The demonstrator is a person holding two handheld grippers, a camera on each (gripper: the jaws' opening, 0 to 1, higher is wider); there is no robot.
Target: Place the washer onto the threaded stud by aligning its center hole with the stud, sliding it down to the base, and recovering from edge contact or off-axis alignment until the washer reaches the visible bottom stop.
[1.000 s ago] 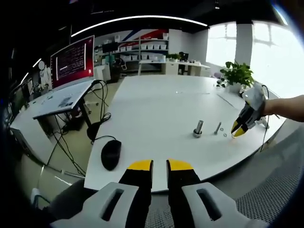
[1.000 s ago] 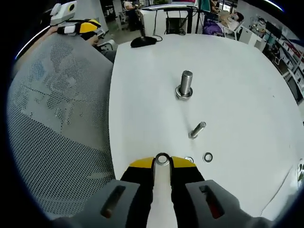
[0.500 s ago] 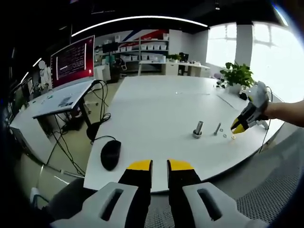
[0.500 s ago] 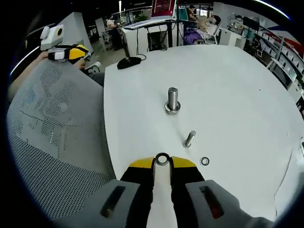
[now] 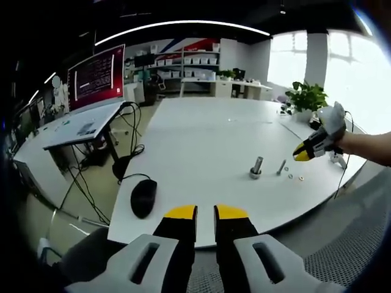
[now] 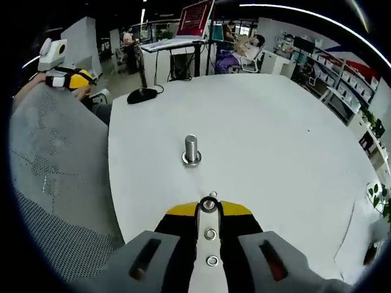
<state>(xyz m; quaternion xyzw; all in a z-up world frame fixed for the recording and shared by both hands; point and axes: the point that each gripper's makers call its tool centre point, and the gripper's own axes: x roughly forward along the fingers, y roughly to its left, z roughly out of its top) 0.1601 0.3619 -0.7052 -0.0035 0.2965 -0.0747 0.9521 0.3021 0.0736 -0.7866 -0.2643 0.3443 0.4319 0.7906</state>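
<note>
**Washer in your right tongs, stud straight ahead**

Your right gripper [image 6: 208, 209] pinches the washer [image 6: 209, 204] between its yellow tips; its ring stands on edge and its hole faces the camera. The threaded stud [image 6: 191, 149] stands upright on the white table [image 6: 275, 134], ahead of these tips and a little to their left, well apart from the washer. Its long axis is vertical, with a wider base at the bottom. Under the tips, in the slot between the jaws, two spare washers [image 6: 211, 247] lie flat on the table.

Your left gripper [image 5: 204, 212] hangs over the near table edge, with its jaws almost together and nothing between them. A black mouse [image 5: 143, 198] lies ahead to their left.
</note>
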